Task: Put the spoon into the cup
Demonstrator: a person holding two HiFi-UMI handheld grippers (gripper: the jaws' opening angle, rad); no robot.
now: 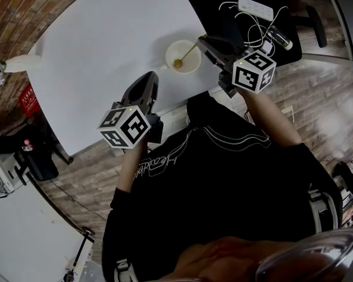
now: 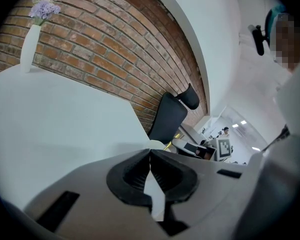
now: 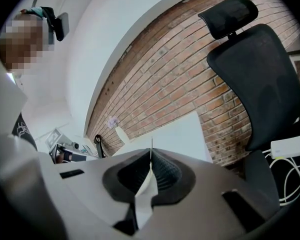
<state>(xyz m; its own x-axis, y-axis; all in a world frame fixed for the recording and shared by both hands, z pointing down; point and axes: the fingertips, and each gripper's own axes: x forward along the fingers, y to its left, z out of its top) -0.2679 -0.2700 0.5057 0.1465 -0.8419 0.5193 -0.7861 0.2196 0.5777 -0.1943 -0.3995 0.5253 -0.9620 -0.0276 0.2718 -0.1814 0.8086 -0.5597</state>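
A white cup stands near the white table's near edge, with a gold spoon resting in it, handle leaning right over the rim. My right gripper hovers just right of the cup, jaws shut and empty. My left gripper is over the table edge, left of and nearer than the cup, also shut and empty. In the left gripper view the closed jaw tips point past the cup's rim. The right gripper view shows closed tips; the cup is out of sight there.
A white vase with purple flowers stands at the table's far left by the brick wall. A black office chair sits right of the table, carrying a white power strip and cables. The person's body fills the foreground.
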